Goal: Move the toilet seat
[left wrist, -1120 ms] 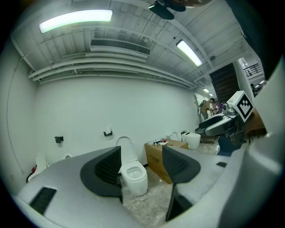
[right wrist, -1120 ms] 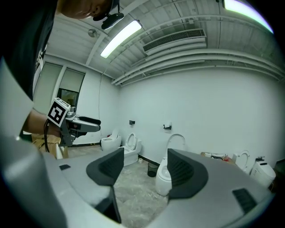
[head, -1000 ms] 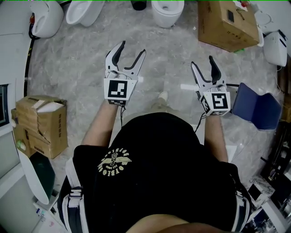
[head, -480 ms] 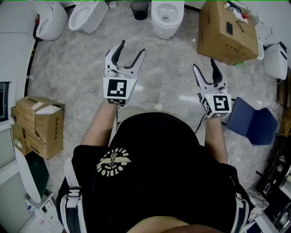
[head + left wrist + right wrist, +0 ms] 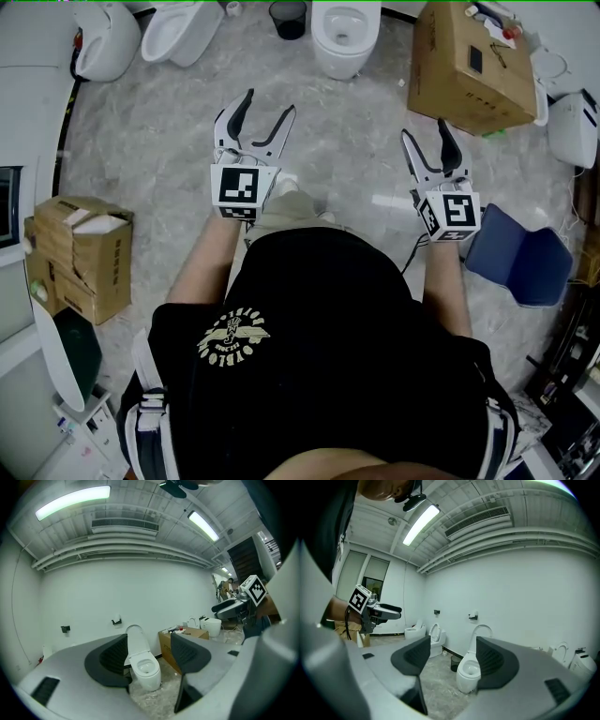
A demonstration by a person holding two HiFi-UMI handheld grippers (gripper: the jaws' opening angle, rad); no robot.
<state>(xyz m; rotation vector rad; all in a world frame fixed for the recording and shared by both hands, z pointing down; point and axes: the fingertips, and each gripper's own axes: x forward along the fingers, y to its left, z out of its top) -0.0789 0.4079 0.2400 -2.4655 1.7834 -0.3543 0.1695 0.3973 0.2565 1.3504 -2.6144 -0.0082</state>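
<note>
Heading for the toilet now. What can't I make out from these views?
Head view: the toilet loses its back end to the top edge.
Left gripper view: a pad covers one side of the toilet.
Right gripper view: a pad covers part of the bowl.
Hinge: too small in either gripper view.

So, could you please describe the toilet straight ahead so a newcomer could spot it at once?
Along the far white wall stand several toilets. This toilet is the one directly ahead, alone in sitting between a small black bin and a large cardboard box.
</note>
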